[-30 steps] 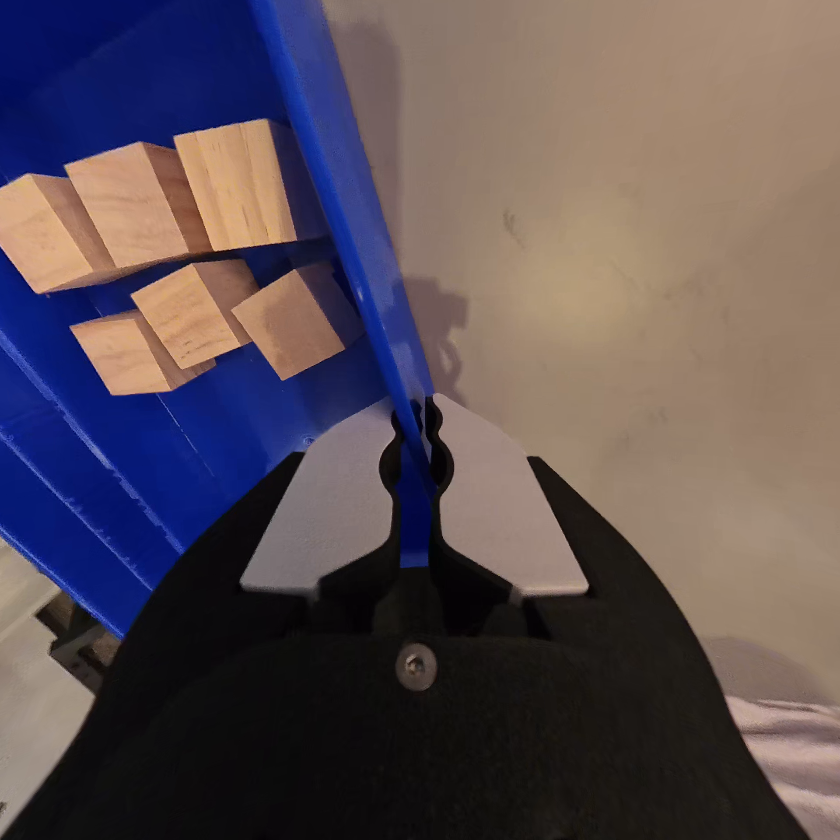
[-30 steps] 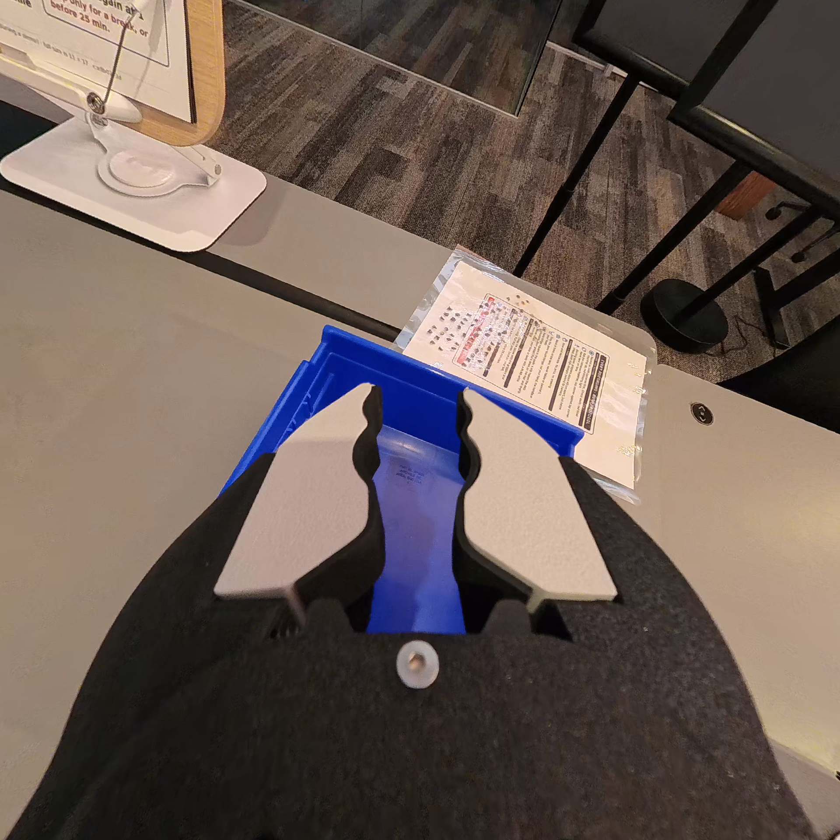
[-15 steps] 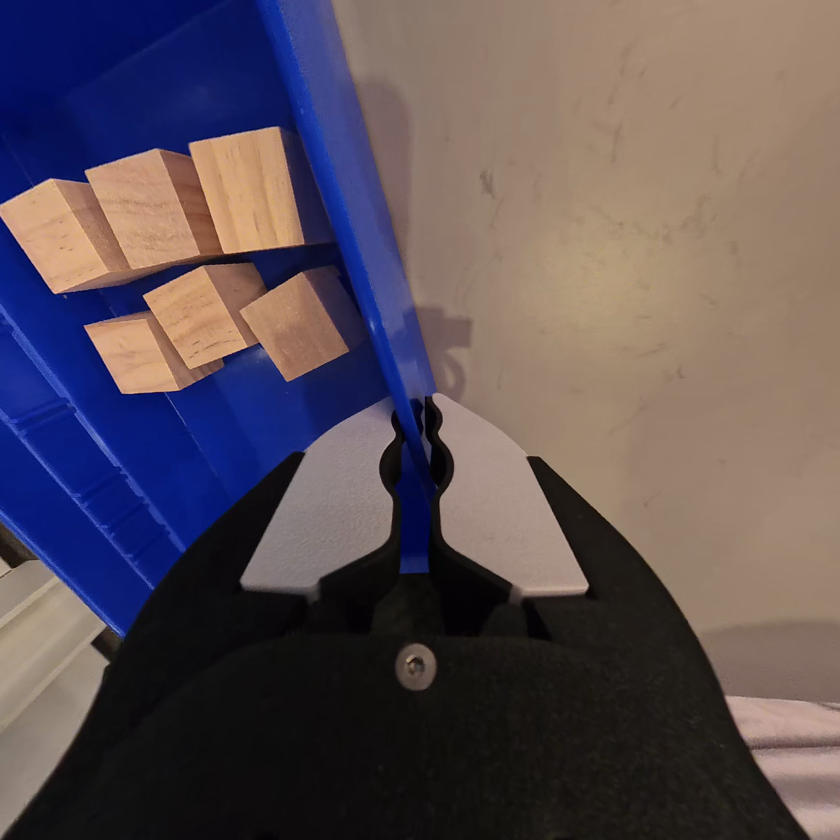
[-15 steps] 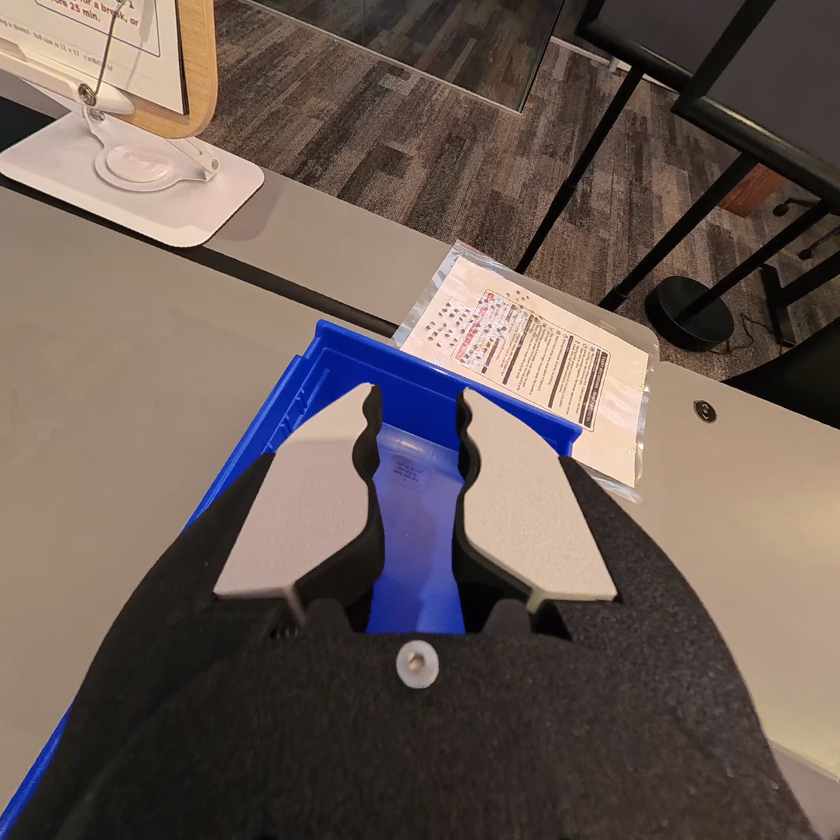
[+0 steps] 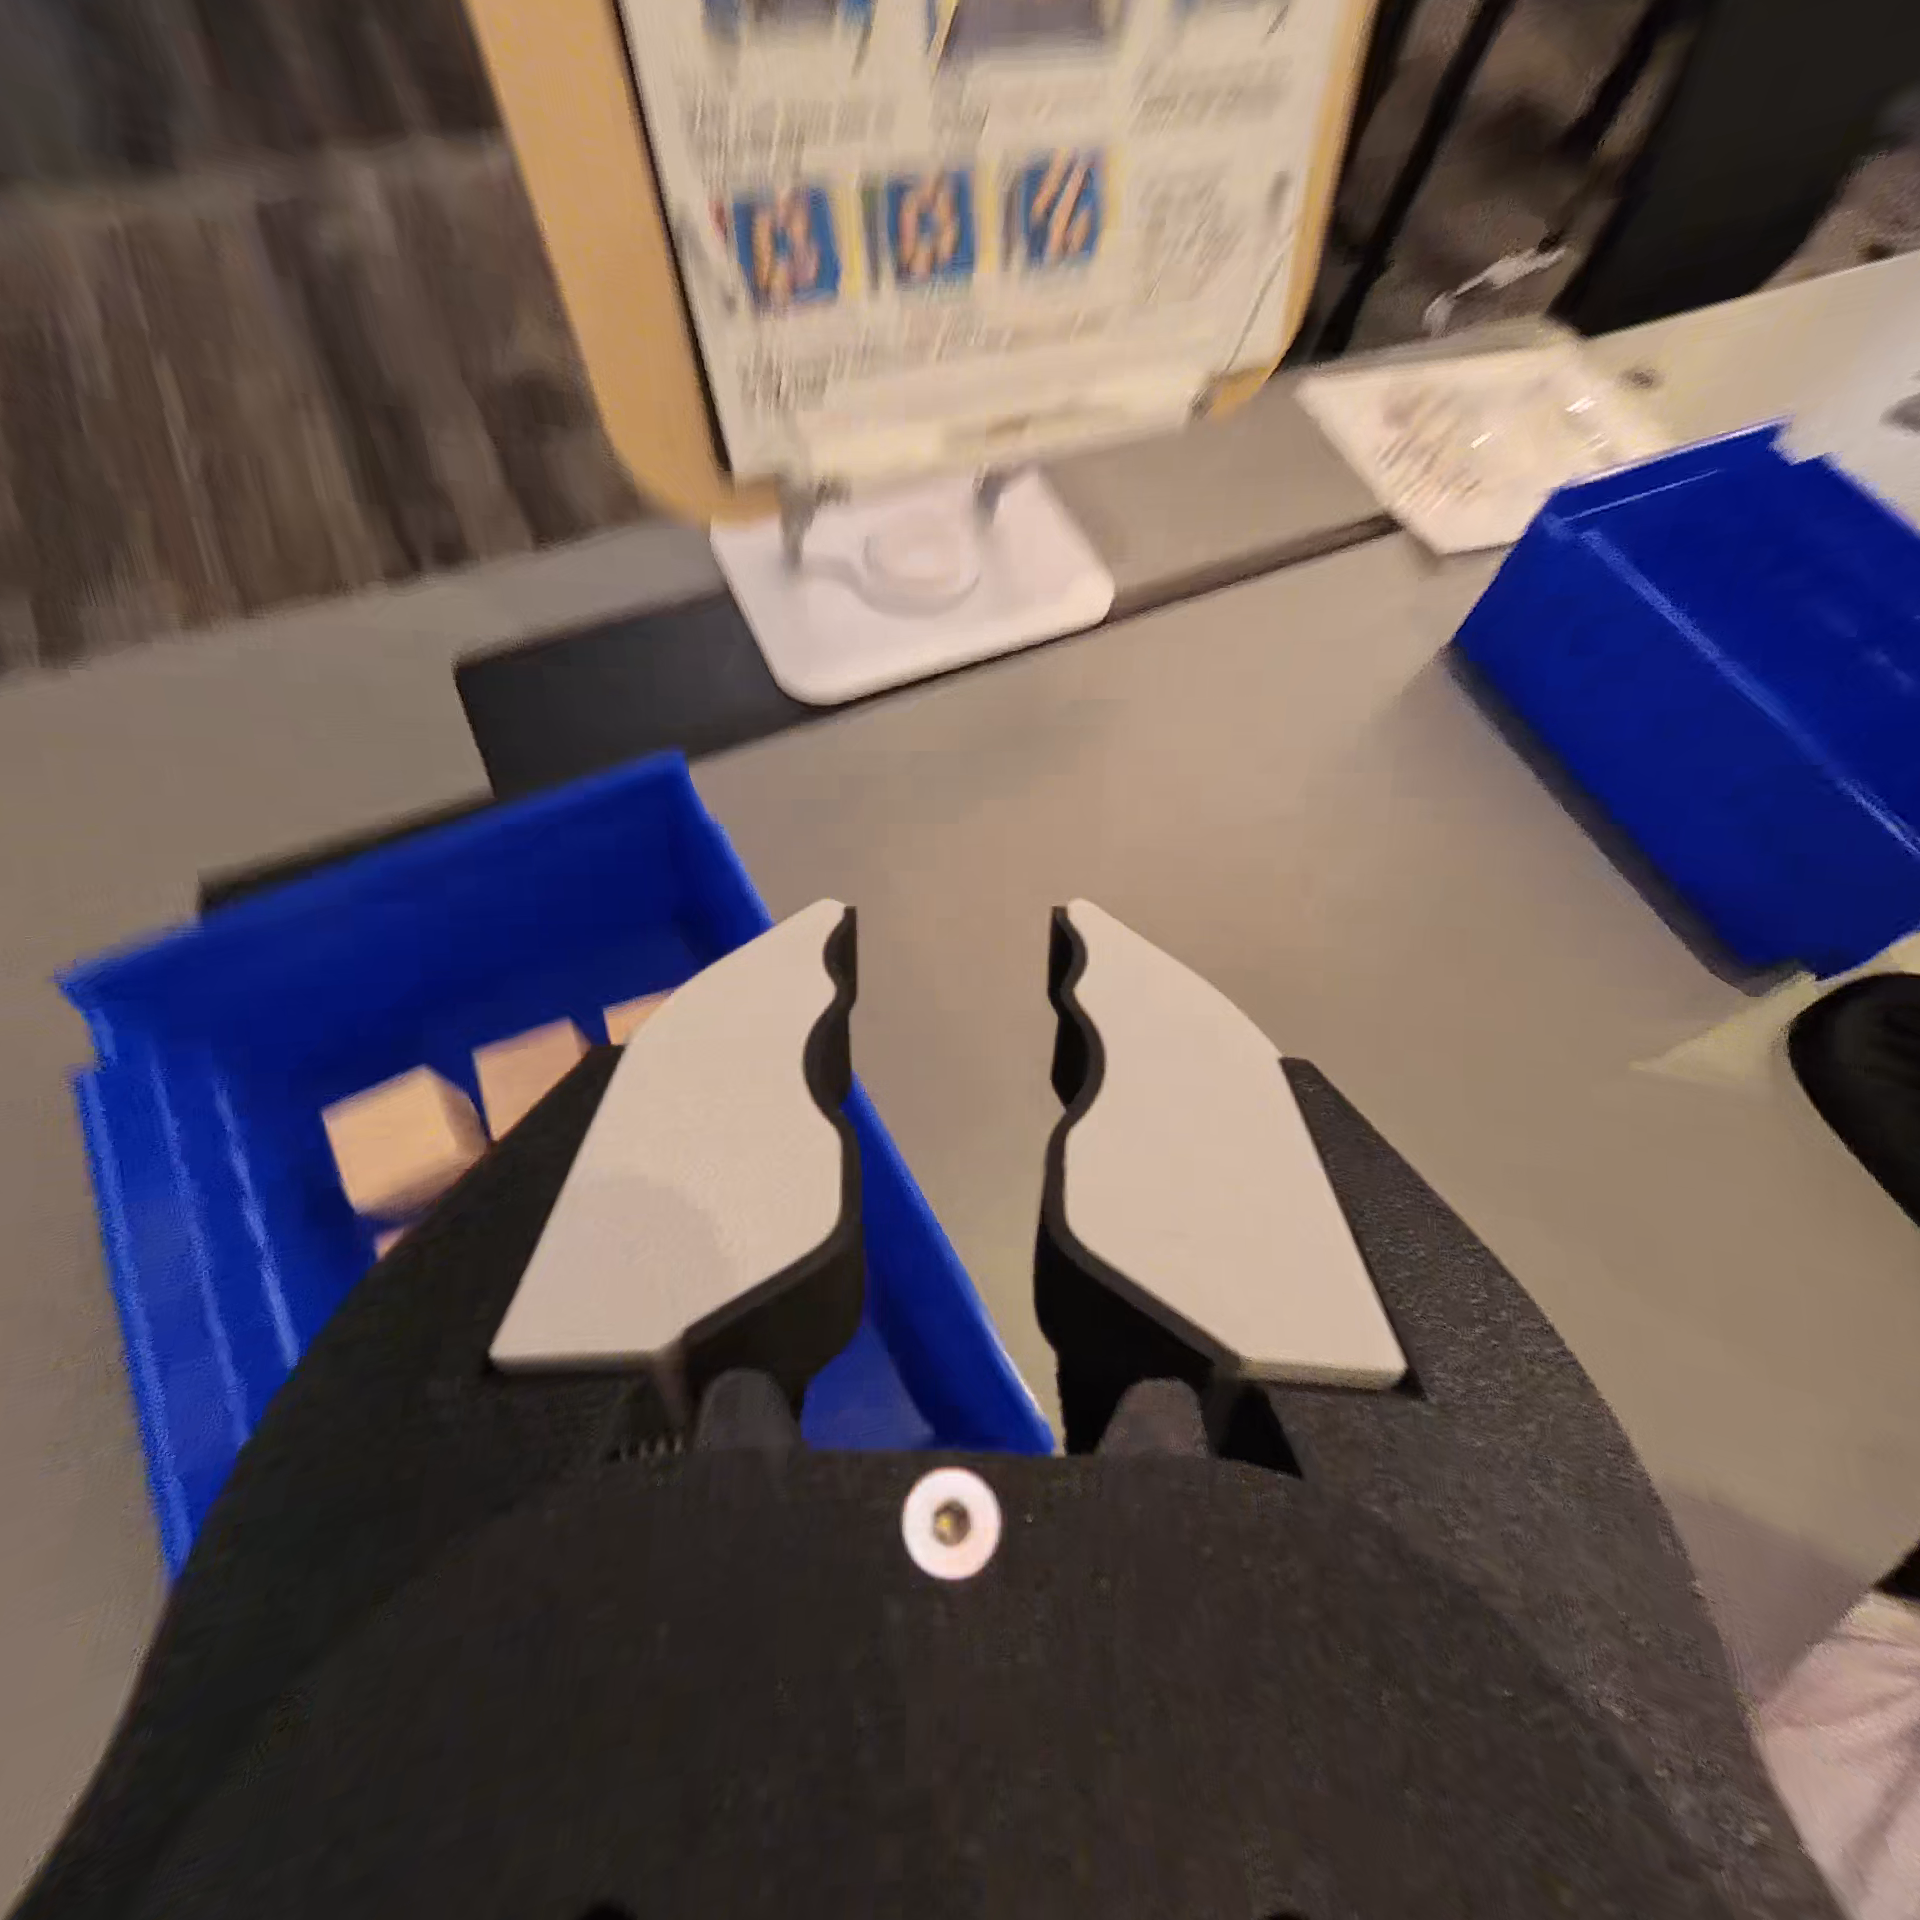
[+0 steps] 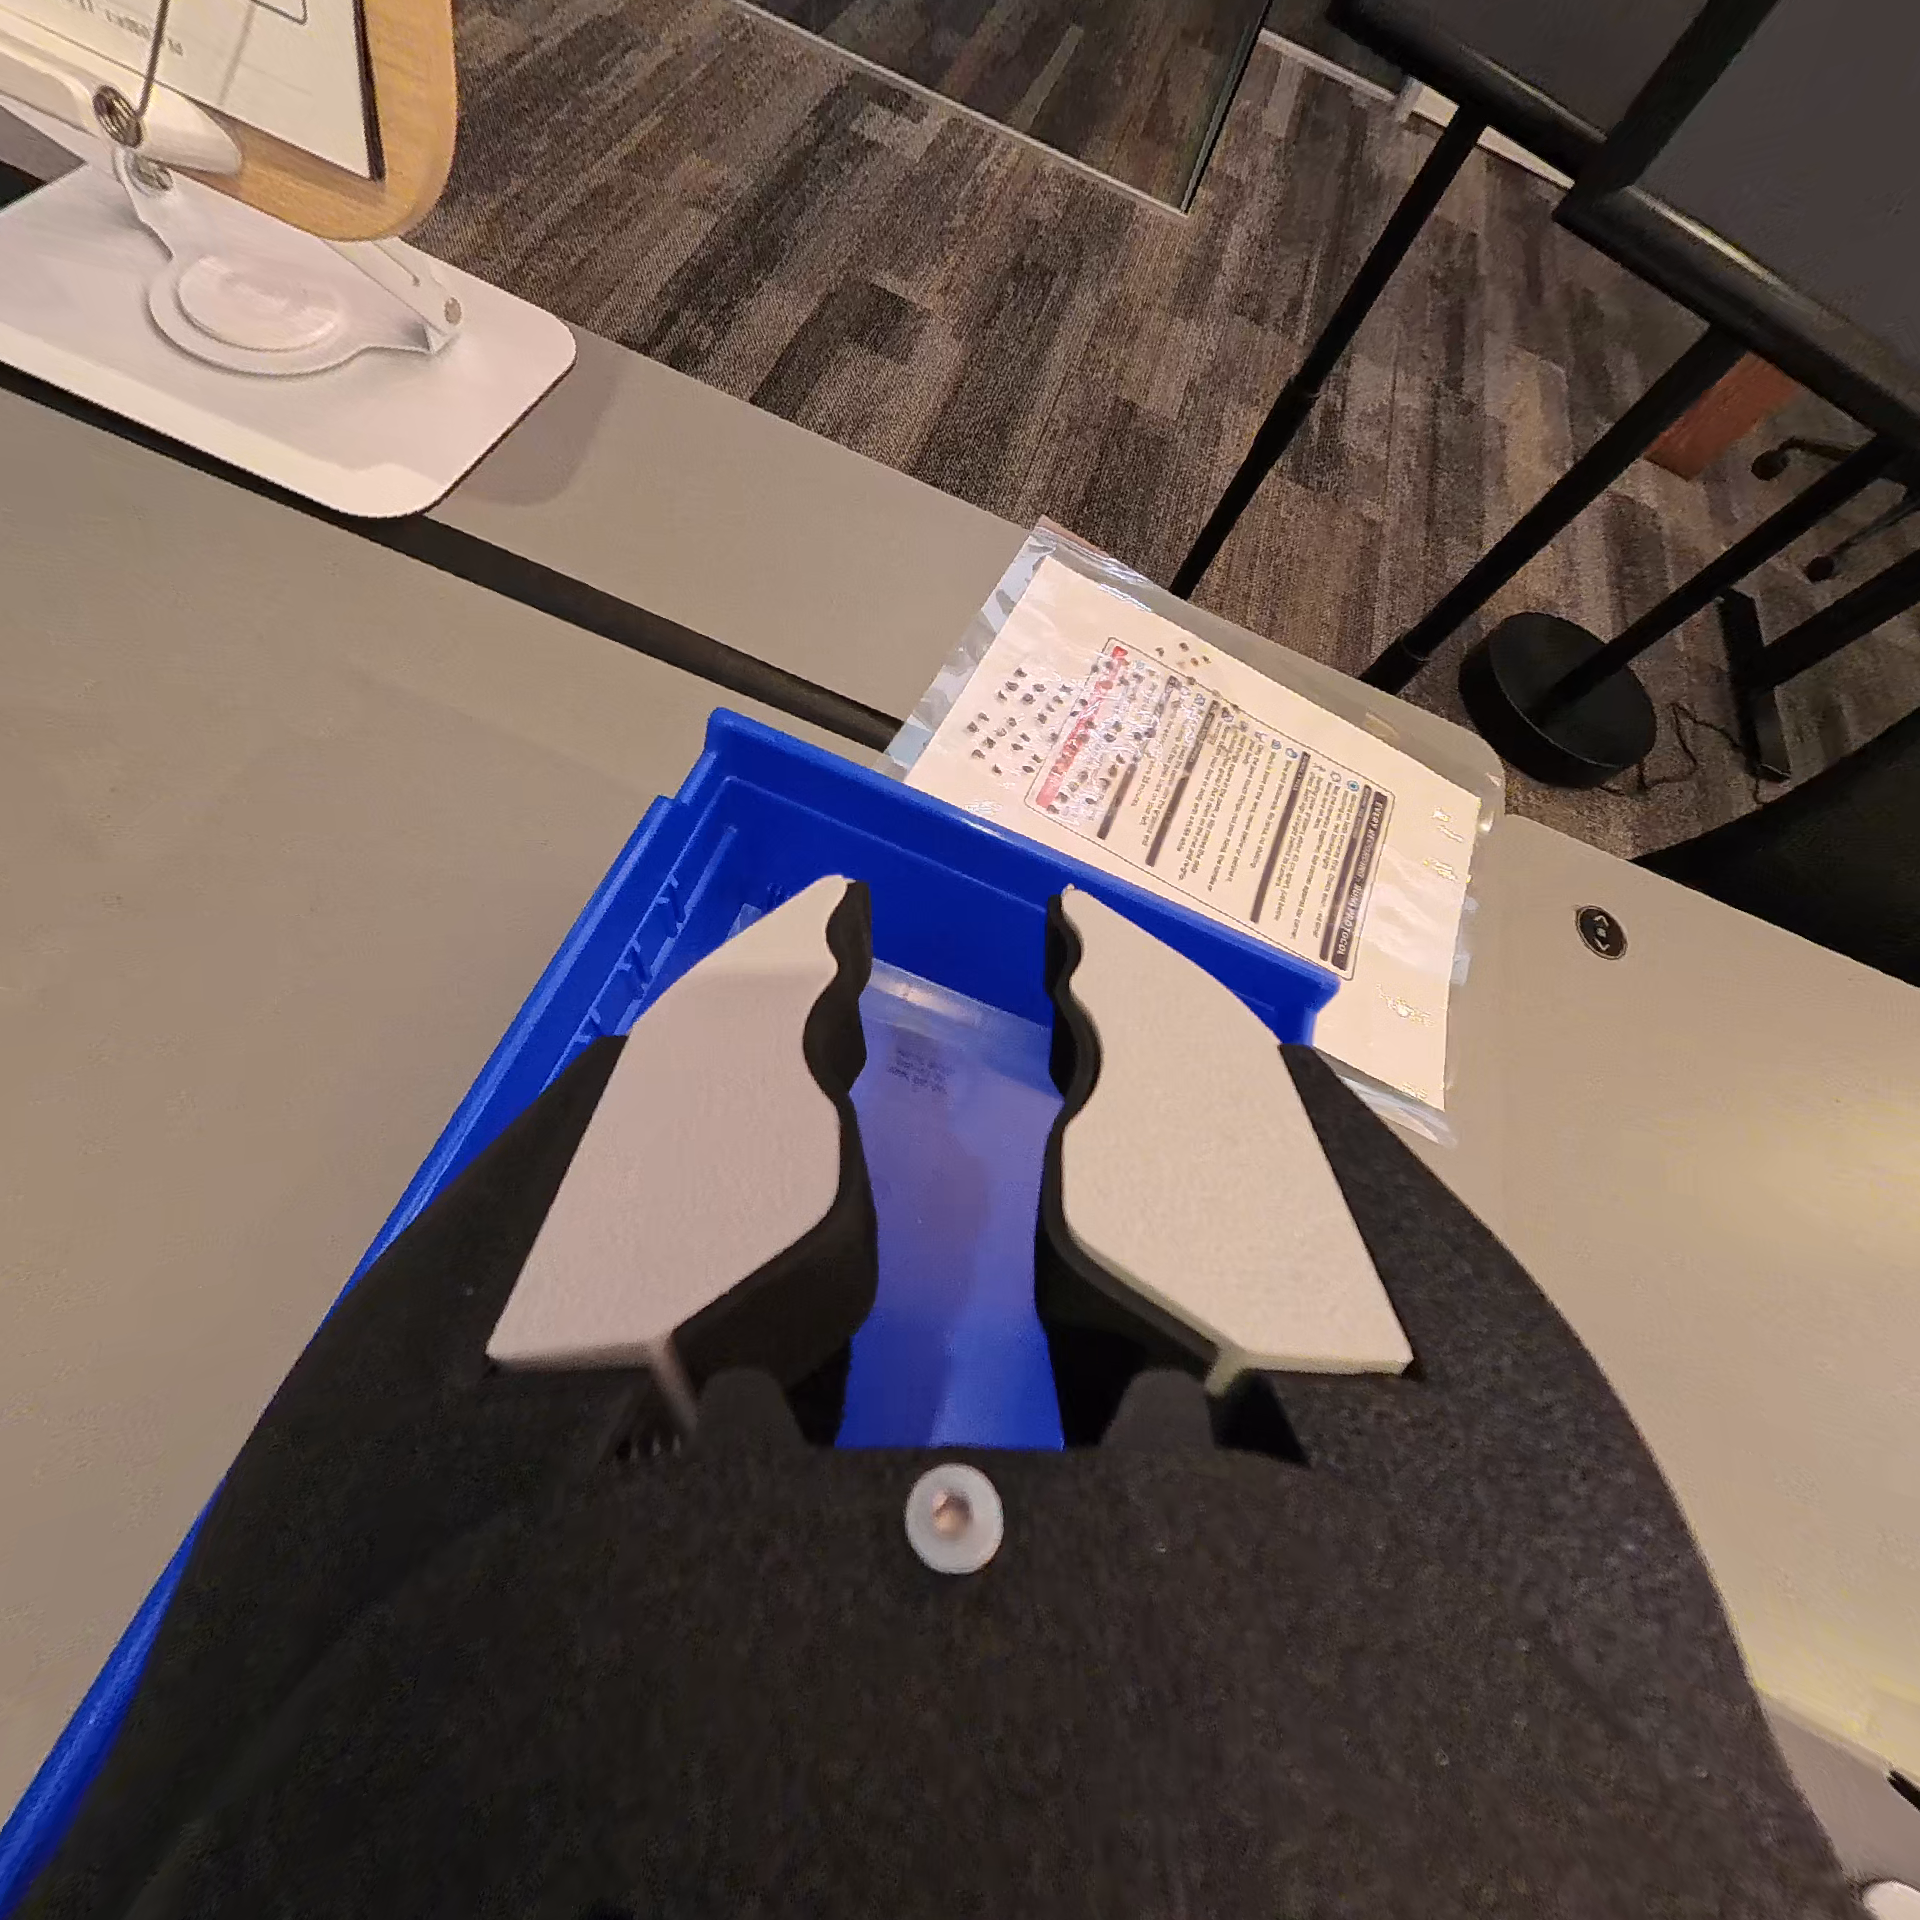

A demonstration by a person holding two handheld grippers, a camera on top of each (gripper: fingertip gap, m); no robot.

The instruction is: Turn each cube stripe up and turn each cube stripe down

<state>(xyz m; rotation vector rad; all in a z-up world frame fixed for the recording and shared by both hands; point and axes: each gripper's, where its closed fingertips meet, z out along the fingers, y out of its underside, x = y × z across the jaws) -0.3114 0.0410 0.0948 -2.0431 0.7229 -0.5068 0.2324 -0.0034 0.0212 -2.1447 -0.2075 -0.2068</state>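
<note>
Grey table [image 5: 1195,831] bearing two blue bins. Left bin [image 5: 208,1143] holds the wooden cubes [image 5: 400,1148], blurred, no stripe discernible; right bin [image 6: 935,894] shows only bare floor between the fingers. Your left claw [image 5: 953,925] hangs with jaws moderately apart and empty, over the left bin's right wall; the cubes lie just left of and below it. Your right claw [image 6: 956,904], likewise parted and empty, hovers over the right bin. The left claw is nearer the cubes.
</note>
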